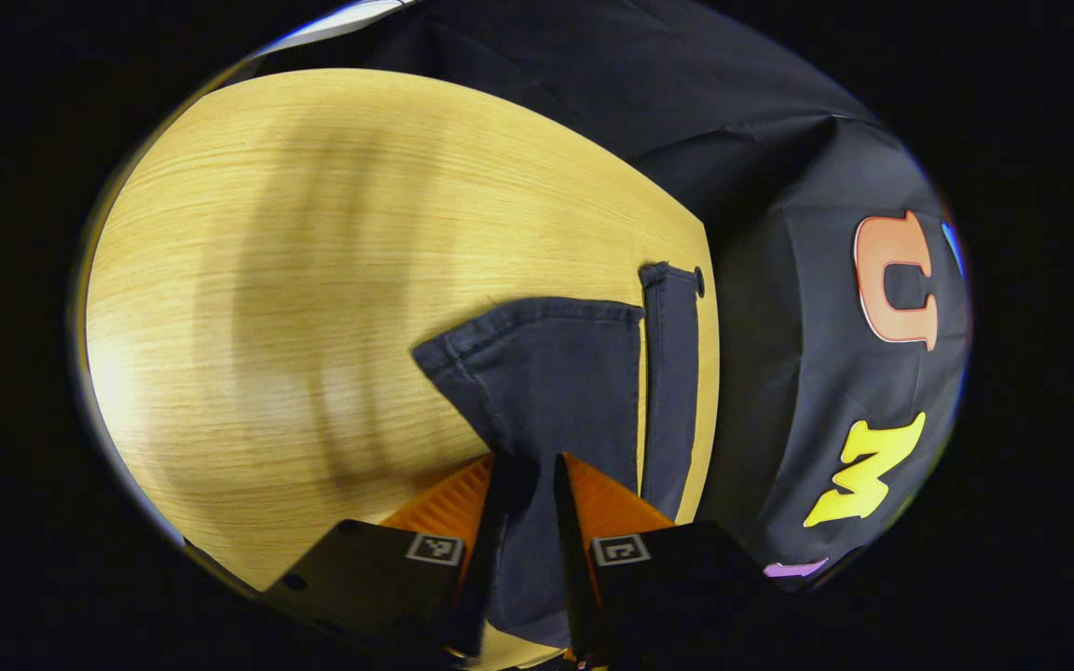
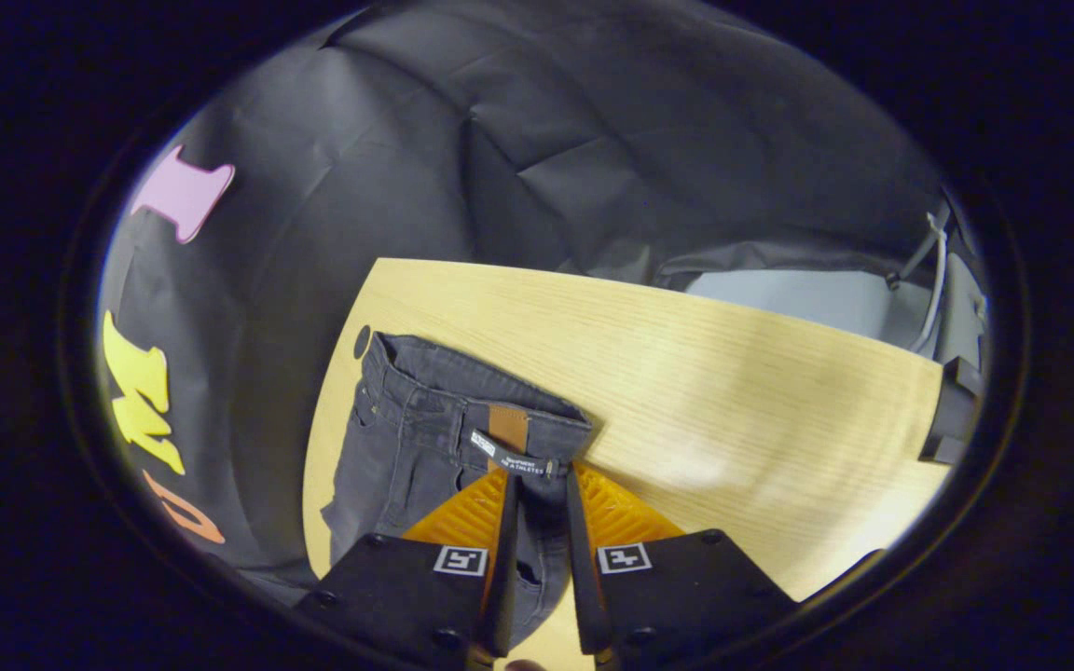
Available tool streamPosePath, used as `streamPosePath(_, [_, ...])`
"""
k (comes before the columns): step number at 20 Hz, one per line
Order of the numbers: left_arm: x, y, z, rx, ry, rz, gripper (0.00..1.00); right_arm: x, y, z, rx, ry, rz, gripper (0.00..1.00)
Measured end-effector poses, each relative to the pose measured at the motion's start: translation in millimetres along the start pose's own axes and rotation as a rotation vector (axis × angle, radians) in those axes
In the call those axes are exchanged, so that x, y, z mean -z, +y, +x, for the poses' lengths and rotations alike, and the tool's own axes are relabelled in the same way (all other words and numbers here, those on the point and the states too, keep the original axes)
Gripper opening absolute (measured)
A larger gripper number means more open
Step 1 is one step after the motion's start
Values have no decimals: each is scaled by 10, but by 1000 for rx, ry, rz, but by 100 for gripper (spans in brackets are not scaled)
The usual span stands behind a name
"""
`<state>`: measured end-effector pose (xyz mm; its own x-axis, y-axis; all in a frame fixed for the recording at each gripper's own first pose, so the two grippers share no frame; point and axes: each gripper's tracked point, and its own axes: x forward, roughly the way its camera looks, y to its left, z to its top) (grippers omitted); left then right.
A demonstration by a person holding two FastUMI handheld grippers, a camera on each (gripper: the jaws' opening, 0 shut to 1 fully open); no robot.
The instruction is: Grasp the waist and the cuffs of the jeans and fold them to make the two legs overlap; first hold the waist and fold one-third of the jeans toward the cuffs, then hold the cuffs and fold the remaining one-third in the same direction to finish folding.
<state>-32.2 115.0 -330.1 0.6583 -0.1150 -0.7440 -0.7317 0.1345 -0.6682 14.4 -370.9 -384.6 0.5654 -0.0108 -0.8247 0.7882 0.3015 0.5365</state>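
Between the two fingers at the bottom of the left gripper view, a fold of the dark jeans point(image 1: 556, 373) is seen clamped by the left tongs point(image 1: 526, 466), with cloth running down through the narrow gap and both fingers pressed against it. From that grip the hemmed cuff end is spread upward and forward over the pale wooden table point(image 1: 313, 233), one corner pointing to the left. Just beside it on the right, a second narrow strip of the same denim is laid along the table's edge, separated from the first by a thin line of bare wood. Beyond that edge the black booth wall point(image 1: 779, 168) is seen. At the bottom of the right gripper view, the right tongs point(image 2: 537, 485) are closed on the waist end of the jeans point(image 2: 425, 438): the waistband, marked by a brown leather patch point(image 2: 508, 427) and a small label, is caught between the fingers, and denim is seen in the gap below. The rest of the waist is laid flat on the table point(image 2: 733, 391), extending up and to the left, close to the table's left edge.
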Motion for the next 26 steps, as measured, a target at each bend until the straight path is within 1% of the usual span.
streamPosePath(1, [19, -9, 26, -7, 5, 1, 20, 1, 13, -11, -9, 9, 28, 19])
streamPosePath(2, [25, -14, 17, -11, 9, 5, 16, -4, 20, 10, -11, 20, 44, 10])
streamPosePath(3, [13, -30, -11, -12, 9, 8, 10, 4, 42, 10, -17, 26, 49, 13])
streamPosePath(5, [-16, -98, -98, -14, -3, 8, 5, -18, 89, -67, -32, 26, 32, 13])
streamPosePath(9, [-30, -208, -293, -20, -20, -11, 4, -30, 294, -319, -71, 17, -2, 13])
streamPosePath(10, [-27, -244, -351, -22, -20, -11, 4, -42, 322, -386, -69, 5, -5, 13])
streamPosePath(11, [-29, -297, -394, -19, -20, -11, 4, -52, 346, -403, -66, 7, 0, 0])
streamPosePath(13, [-39, -447, -495, 5, -27, -2, 3, -24, 445, -473, -72, 17, -1, 1])
streamPosePath(15, [-74, -625, -569, 27, -23, 3, 3, -34, 616, -558, -104, 17, -7, 0])
streamPosePath(18, [-165, -921, -618, 49, -11, 19, 4, -108, 968, -739, -159, 23, -23, 1])
streamPosePath(22, [-284, -1260, -568, 52, 8, 94, 4, -168, 1460, -850, -208, 28, -83, 0])
streamPosePath(26, [-389, -1620, -419, 55, 30, 145, 3, -253, 1782, -816, -227, 42, -115, 0])
